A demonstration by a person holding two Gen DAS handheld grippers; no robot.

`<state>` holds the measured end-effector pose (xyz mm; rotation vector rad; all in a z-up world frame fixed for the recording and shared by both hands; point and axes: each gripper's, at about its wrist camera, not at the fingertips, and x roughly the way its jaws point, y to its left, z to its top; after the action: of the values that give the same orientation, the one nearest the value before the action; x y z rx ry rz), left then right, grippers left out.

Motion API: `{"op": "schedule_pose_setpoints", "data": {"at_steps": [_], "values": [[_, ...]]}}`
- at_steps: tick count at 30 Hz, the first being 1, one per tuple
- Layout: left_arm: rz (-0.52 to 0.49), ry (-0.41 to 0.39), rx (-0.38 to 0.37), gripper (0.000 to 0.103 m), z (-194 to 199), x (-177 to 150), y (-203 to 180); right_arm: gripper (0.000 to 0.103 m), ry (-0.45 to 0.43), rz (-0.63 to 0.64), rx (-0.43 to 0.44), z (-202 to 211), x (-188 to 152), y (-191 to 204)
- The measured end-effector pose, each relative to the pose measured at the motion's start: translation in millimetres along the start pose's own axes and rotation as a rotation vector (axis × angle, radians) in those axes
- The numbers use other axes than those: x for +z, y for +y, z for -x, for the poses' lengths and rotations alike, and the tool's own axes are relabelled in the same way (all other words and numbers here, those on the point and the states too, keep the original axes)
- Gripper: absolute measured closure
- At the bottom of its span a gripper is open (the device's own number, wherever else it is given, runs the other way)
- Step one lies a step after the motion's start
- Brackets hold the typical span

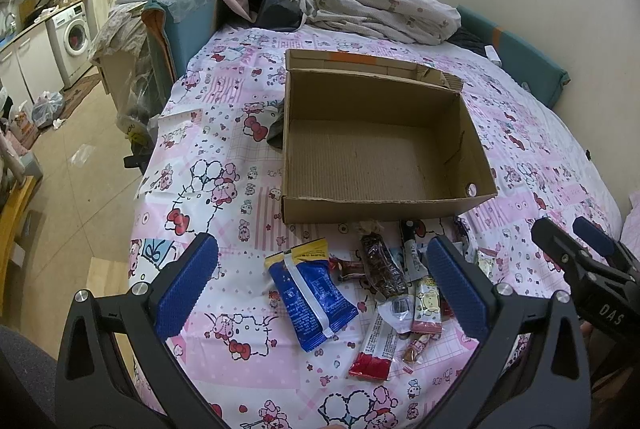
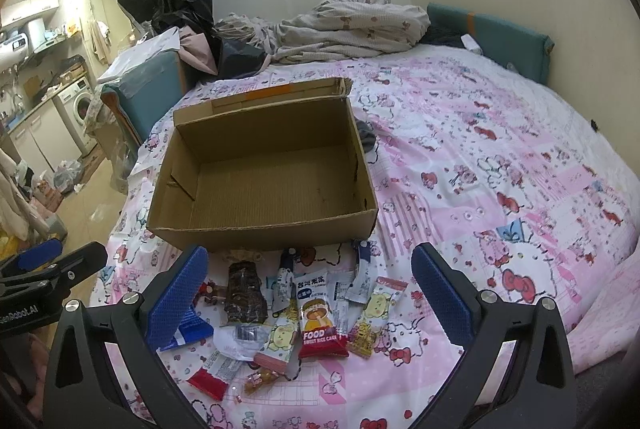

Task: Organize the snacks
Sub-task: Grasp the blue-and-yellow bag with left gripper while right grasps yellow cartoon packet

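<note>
An open, bare cardboard box (image 1: 372, 153) (image 2: 260, 185) stands on the bed. Just in front of it lies a loose pile of snack packets. A blue packet (image 1: 310, 295) lies at the pile's left, a dark brown snack bag (image 1: 382, 267) (image 2: 244, 295) behind the middle, a red rice-cake packet (image 2: 320, 321) and yellow cartoon packets (image 2: 370, 321) toward the right. My left gripper (image 1: 322, 271) hovers open over the blue packet and brown bag, holding nothing. My right gripper (image 2: 312, 283) hovers open over the pile's middle, also holding nothing. The right gripper (image 1: 588, 249) shows at the left wrist view's right edge.
The pink cartoon-print bed cover (image 2: 500, 169) spreads wide to the right of the box. Crumpled bedding (image 1: 380, 5) is heaped at the bed's far end. A teal headboard (image 2: 508, 41) lines the wall. The floor and a washing machine (image 1: 74, 37) lie off the bed's left edge.
</note>
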<state>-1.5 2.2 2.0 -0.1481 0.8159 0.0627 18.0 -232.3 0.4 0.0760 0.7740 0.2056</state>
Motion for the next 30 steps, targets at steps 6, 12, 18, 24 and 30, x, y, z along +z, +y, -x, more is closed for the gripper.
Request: {"op": "schedule_pose_setpoints", "data": {"at_steps": [6, 12, 18, 24, 30], "values": [[0.047, 0.017, 0.016, 0.000, -2.7, 3.5, 11.3, 0.000, 0.037, -0.124, 0.013, -4.1, 14.2, -32.8], [0.110, 0.067, 0.039, 0.000, -10.5, 5.8, 25.0, 0.005, 0.334, -0.180, -0.059, -68.0, 14.3, -73.7], [0.159, 0.124, 0.043, 0.000, -19.7, 5.6, 36.2, 0.036, 0.637, -0.307, -0.100, -136.4, -27.8, -105.5], [0.179, 0.130, 0.043, 0.000, -19.0, 6.7, 41.2, 0.045, 0.714, -0.290, -0.109, -158.7, -47.9, -100.4], [0.179, 0.135, 0.044, 0.000, -20.6, 7.2, 42.5, 0.075, 0.714, -0.224, -0.124, -158.1, -54.8, -89.9]]}}
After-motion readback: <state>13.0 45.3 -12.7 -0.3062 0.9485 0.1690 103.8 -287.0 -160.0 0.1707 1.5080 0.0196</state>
